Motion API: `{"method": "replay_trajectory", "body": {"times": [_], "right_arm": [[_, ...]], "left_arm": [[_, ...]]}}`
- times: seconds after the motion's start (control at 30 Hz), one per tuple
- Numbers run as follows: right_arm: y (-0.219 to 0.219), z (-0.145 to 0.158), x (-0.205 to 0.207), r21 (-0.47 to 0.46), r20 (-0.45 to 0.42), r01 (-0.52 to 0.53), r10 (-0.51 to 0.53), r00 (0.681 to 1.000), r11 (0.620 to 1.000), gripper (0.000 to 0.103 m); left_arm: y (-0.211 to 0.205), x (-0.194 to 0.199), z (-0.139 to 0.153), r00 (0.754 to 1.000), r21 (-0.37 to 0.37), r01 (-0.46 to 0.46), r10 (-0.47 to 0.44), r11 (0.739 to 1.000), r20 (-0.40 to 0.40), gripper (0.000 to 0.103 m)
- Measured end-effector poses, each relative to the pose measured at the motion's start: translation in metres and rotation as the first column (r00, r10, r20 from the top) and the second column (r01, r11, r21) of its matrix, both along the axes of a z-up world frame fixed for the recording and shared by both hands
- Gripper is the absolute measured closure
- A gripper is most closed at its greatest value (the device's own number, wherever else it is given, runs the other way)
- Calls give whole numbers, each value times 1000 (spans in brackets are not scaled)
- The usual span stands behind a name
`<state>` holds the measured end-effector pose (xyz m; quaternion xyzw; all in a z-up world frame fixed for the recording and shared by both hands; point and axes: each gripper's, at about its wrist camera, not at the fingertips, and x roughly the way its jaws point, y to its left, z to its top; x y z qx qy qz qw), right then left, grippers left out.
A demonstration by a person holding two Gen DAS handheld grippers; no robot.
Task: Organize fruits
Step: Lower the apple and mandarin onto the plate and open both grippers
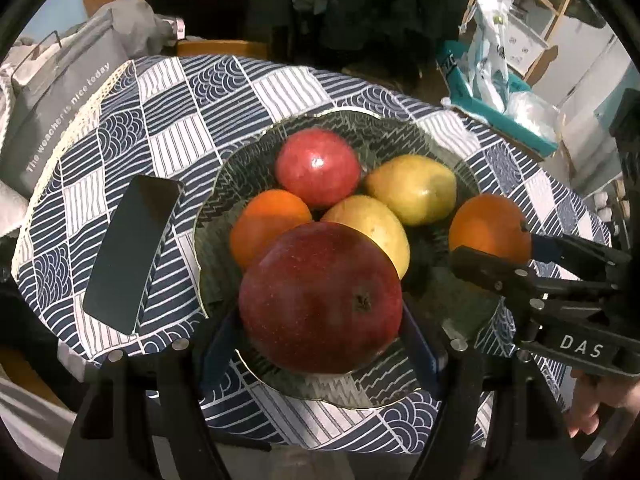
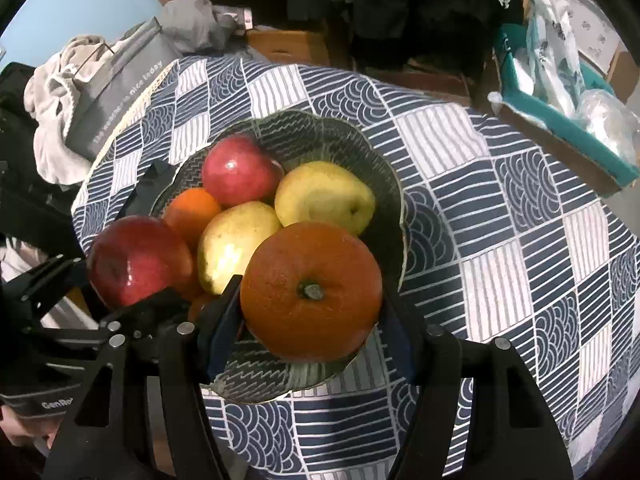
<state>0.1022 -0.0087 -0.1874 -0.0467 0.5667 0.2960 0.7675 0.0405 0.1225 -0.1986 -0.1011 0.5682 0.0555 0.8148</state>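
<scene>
A table (image 1: 280, 88) under a blue-and-white patterned cloth carries a dark ribbed plate (image 1: 248, 168) near its middle, with a dark phone (image 1: 132, 256) lying flat just beside the plate toward the table's left edge. In the plate lie a red apple (image 1: 318, 166), two yellow pears (image 1: 412, 188) touching each other, and an orange (image 1: 264, 226) against them. The left gripper (image 1: 320, 344) clamps a large dark-red apple (image 1: 320, 296) between its blue pads, over the plate's near rim. The right gripper (image 2: 312, 344) grips a second orange (image 2: 312, 292), stem toward the camera, over the plate's near right rim, just beside the pears. A person's hand (image 1: 600, 404) holds the right gripper's handle.
</scene>
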Motion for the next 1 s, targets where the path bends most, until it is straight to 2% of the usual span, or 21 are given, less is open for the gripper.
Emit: {"method": "replay_trajectory", "body": {"times": [0.17,0.33,0.43,0.67,1.0], "right_arm": [[0,-3,1,11,-13,5,-5,1000,1000,36],[-5,9,2,50,7,18,-19,1000,999,35],[-7,13,4,54,16,26,-27,1000,998,33],[-10,20,1,36,44,27,-29,999,999,31],[-24,55,-6,11,167,63,-64,984,998,30]], "left_arm": [[0,0,-3,1000,-2,7,-7,1000,-16,26],[2,-1,-6,1000,61,-6,7,998,-16,23],[2,-2,-3,1000,57,1,-1,998,0,22],[-8,-1,4,999,104,37,-38,994,4,22],[-15,-3,41,994,96,28,-38,995,103,22]]}}
